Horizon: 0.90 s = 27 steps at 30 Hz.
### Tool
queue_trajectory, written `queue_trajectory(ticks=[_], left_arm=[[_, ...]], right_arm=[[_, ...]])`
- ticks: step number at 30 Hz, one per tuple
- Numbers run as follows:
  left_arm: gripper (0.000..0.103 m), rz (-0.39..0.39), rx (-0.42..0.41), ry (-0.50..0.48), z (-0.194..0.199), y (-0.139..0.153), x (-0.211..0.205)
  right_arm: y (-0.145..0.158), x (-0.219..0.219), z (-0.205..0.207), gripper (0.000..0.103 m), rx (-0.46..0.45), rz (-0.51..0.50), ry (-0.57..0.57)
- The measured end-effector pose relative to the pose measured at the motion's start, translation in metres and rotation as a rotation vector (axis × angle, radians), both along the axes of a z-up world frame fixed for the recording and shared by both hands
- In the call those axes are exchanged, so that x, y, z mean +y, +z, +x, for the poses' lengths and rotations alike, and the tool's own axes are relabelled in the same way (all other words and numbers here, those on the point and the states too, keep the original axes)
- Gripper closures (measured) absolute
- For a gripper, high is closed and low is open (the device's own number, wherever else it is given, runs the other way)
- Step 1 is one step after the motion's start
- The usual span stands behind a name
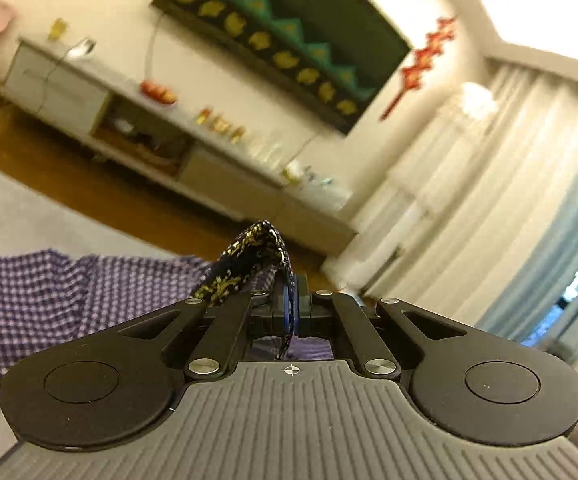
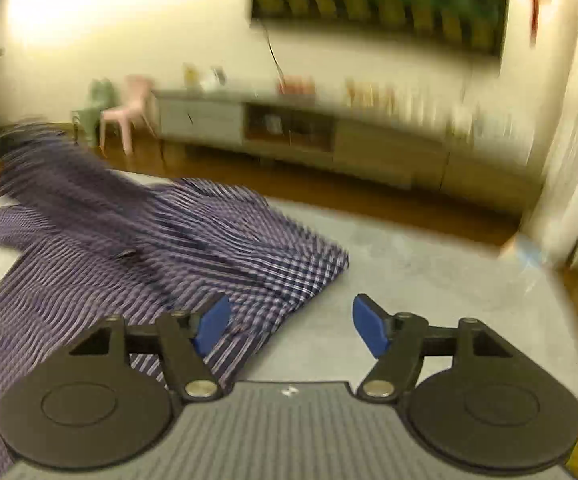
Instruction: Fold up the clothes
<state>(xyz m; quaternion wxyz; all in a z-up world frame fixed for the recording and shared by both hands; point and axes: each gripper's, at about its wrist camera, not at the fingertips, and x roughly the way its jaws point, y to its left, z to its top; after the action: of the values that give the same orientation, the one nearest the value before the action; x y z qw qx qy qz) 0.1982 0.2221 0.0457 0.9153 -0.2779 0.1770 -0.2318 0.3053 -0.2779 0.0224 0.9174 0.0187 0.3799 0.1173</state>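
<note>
Purple-and-white checked cotton shirt (image 2: 137, 248) is lying left of the empty, gaping right tool (image 2: 289, 326); left tool (image 1: 291, 314) is pinching its dark gold-patterned collar lining (image 1: 249, 268).

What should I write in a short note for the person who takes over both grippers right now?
Left gripper: shut on the dark, gold-patterned trim of the checked shirt, lifting that edge.
Right gripper: open, nothing between its blue pads; it sits over the shirt's near corner and the grey surface.
Shirt: spread and rumpled on the grey surface, one part raised at the far left; the view is blurred.
Done: one edge gripped.
Left: probably take a second edge with the right gripper, then fold and flatten.
</note>
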Motion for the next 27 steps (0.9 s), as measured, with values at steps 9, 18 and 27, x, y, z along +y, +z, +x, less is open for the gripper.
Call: queue_trajectory(ticks=[9,18,27], left_arm=[[0.103,0.026,-0.184,-0.114,-0.029,0.025,-0.007],[0.103,0.04,-0.275,-0.082,-0.055,0.034,0.007],[0.103,-0.093,-0.16,0.225,-0.046,0.026,0.067]], right_arm=[[-0.062,0.048,0.147,0.031,0.212,-0.045,-0.137],[-0.079,0.059,0.165,0.103,0.23,-0.149,-0.201],[-0.04,0.068,0.173,0.051,0.142,-0.076,-0.144]])
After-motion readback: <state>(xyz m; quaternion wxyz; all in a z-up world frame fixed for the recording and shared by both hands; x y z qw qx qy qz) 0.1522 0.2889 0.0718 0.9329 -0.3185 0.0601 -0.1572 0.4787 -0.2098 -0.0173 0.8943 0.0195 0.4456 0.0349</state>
